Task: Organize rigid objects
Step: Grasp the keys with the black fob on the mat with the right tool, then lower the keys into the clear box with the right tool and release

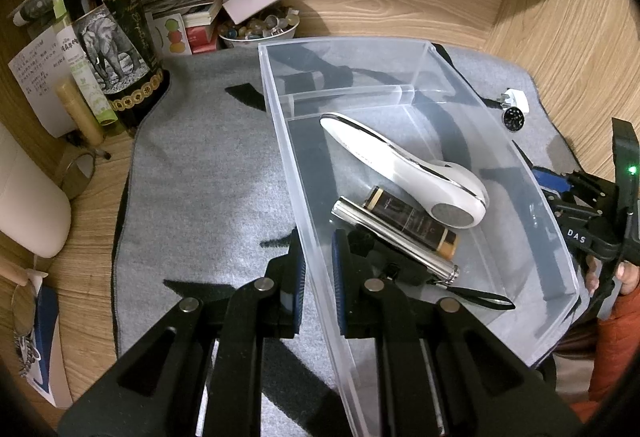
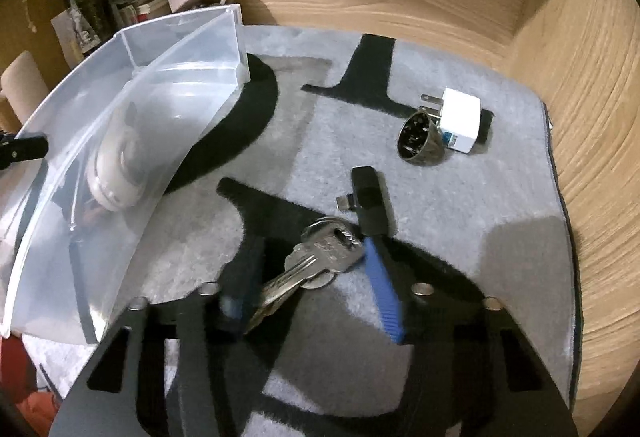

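A clear plastic bin (image 1: 520,205) sits on a grey mat (image 1: 208,173). It holds a white handheld device (image 1: 404,169), a dark tube (image 1: 412,221) and a silver flashlight (image 1: 396,241). My left gripper (image 1: 318,273) is shut on the bin's left wall, one finger inside and one outside. My right gripper (image 2: 304,269) is open around a bunch of keys (image 2: 316,261) lying on the mat (image 2: 440,205). A black adapter (image 2: 370,197), a round metal grinder (image 2: 420,141) and a white plug (image 2: 460,121) lie beyond. The bin (image 2: 120,141) stands to the left.
A wine bottle (image 1: 108,29), papers, a bowl of stones (image 1: 260,29), glasses (image 1: 80,173) and a white pad crowd the wooden desk at left. Wooden walls (image 2: 580,117) close in behind and to the right.
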`<state>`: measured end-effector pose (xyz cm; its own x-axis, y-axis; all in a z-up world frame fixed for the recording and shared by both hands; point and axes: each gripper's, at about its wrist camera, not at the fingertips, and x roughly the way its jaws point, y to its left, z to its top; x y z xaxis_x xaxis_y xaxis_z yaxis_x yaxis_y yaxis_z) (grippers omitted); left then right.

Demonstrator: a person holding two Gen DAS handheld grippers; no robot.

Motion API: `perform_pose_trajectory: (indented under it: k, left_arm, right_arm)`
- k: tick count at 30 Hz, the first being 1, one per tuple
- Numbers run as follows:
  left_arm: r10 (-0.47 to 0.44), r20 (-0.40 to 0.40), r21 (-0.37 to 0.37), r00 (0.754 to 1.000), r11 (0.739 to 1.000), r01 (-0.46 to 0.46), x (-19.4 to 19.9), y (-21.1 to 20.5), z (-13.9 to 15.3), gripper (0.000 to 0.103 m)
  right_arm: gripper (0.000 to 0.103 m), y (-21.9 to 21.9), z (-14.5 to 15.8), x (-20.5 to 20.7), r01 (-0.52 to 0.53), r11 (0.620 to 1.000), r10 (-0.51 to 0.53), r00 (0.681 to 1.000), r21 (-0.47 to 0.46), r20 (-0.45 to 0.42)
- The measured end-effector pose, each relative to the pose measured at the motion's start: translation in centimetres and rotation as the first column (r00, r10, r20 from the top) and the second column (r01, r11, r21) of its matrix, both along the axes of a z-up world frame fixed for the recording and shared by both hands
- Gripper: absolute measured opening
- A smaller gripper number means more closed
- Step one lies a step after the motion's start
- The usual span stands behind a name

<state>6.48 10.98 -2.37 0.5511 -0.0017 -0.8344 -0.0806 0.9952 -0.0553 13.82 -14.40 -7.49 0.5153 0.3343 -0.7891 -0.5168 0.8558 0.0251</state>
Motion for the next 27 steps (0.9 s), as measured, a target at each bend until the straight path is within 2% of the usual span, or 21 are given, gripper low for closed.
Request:
perform_pose_trajectory:
  k: [9,11,19,27]
  left_arm:
    - [-0.002,-0.003,-0.005,1.000,1.000,0.002,-0.1,-0.2,-0.1,0.012]
    - [-0.002,-0.003,-0.004,1.000,1.000,0.002,-0.1,-0.1,-0.1,0.012]
    - [-0.002,-0.003,-0.005,1.000,1.000,0.002,-0.1,-0.1,-0.1,0.012]
    - [-0.002,0.000,-0.009,1.000,1.000,0.002,-0.1,-0.2,-0.1,0.012]
  right_arm:
    - [0.030,-1.2,0.5,-0.4,0.021,0.998,-0.020,1.000,0.055,-0.012]
    - [0.021,-1.4,1.0,-0.5,0.020,0.997,-0.019,1.000,0.072,-0.009]
    - [0.021,-1.2,3.5,-1.2,0.014,0.994,-0.021,0.998,0.112,0.065]
    - [0.021,-0.7,7.5,-2.1,-0.012,0.986,-0.015,0.986,0.166,0.164]
